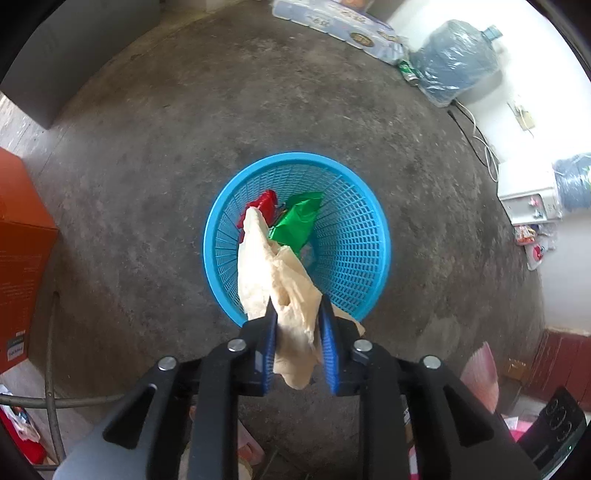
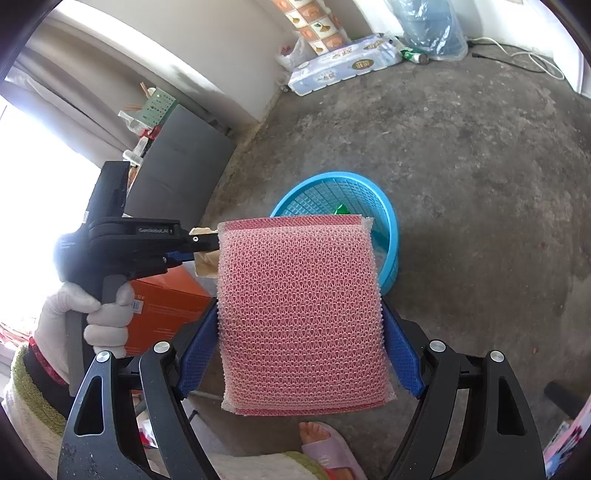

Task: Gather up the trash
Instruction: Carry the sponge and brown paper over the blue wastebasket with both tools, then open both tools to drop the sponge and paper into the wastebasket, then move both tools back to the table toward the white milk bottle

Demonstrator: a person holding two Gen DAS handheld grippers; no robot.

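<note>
A blue mesh basket (image 1: 211,236) stands on the concrete floor with a red wrapper (image 1: 264,203) and a green wrapper (image 1: 299,221) inside. My left gripper (image 1: 298,301) hangs over its near rim. A crumpled beige bag (image 1: 258,266) lies loosely between the blue pads and droops into the basket; a dark gap shows beside the right pad. In the right wrist view my right gripper (image 2: 300,306) is shut on a pink mesh sponge (image 2: 299,295), held up in front of the basket (image 2: 389,221). The left gripper (image 2: 212,242) appears there from the side, in a white-gloved hand (image 2: 96,314).
An orange box (image 1: 22,251) stands at the left. A pack of tissue rolls (image 1: 332,22), a green can (image 1: 408,70) and a plastic-wrapped water jug (image 1: 458,59) line the far wall. A white appliance (image 1: 528,192) and cables sit right. A slippered foot (image 2: 328,446) is near.
</note>
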